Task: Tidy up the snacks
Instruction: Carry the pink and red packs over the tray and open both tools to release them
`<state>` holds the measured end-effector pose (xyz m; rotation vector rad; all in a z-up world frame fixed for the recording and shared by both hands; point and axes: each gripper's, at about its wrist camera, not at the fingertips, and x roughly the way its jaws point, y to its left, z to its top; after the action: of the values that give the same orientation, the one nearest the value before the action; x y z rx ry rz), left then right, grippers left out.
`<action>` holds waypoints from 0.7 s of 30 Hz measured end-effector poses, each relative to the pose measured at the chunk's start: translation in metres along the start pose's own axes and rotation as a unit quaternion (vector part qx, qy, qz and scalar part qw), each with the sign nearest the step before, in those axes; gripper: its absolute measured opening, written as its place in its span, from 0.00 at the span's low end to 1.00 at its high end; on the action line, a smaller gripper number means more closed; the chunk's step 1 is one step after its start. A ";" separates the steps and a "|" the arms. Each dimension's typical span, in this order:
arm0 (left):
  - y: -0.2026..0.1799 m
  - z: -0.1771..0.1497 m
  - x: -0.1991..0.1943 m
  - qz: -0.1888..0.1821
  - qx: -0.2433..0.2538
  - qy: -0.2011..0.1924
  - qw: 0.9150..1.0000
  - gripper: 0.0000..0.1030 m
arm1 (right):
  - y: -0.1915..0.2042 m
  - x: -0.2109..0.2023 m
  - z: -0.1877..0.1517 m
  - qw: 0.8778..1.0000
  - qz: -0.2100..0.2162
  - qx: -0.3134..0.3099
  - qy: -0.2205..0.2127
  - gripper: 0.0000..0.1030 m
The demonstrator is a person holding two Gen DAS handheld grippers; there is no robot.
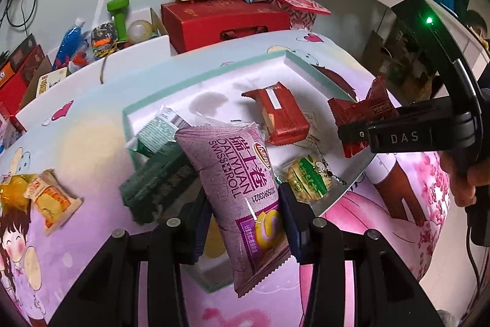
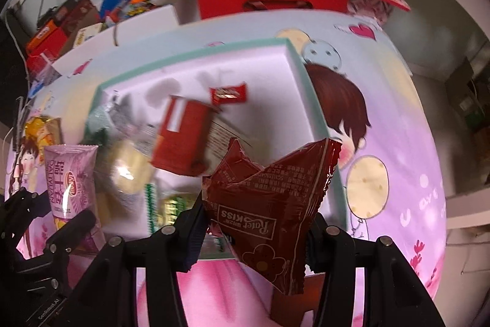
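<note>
Swiss roll packet (image 1: 245,192), purple, pinched at its lower half between the fingers of the left gripper (image 1: 245,222); long axis running from 11 o'clock to 5 o'clock in the left wrist view, crimped bottom seam toward 5 o'clock, held above the near edge of the tray (image 1: 214,68); dark red wafer packet (image 2: 272,210), crumpled, clamped between the fingers of the right gripper (image 2: 254,232); long axis roughly 1 o'clock to 7 o'clock in the right wrist view, print upside down; tray holding a red cake packet (image 1: 280,115), a green round snack (image 1: 307,178), a dark green packet (image 1: 159,180); orange snack packet (image 1: 50,201) on the cartoon tablecloth (image 1: 92,124) at 9 o'clock, outside the tray.
</note>
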<state>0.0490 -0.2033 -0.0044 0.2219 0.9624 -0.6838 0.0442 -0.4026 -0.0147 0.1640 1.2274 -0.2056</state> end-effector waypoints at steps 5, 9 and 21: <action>-0.001 0.001 0.006 0.019 0.009 -0.005 1.000 0.44 | -0.006 0.011 0.001 1.000 0.004 0.004 0.009 0.53; 0.000 0.003 0.004 0.025 0.010 -0.010 1.000 0.53 | -0.002 0.015 0.003 1.000 0.009 -0.001 0.011 0.57; 0.016 0.007 -0.009 0.032 -0.016 -0.012 0.999 0.70 | 0.006 0.013 0.004 1.000 -0.006 -0.017 0.011 0.75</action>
<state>0.0605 -0.1904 0.0045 0.2139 0.9389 -0.6106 0.0534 -0.3985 -0.0256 0.1308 1.2532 -0.1933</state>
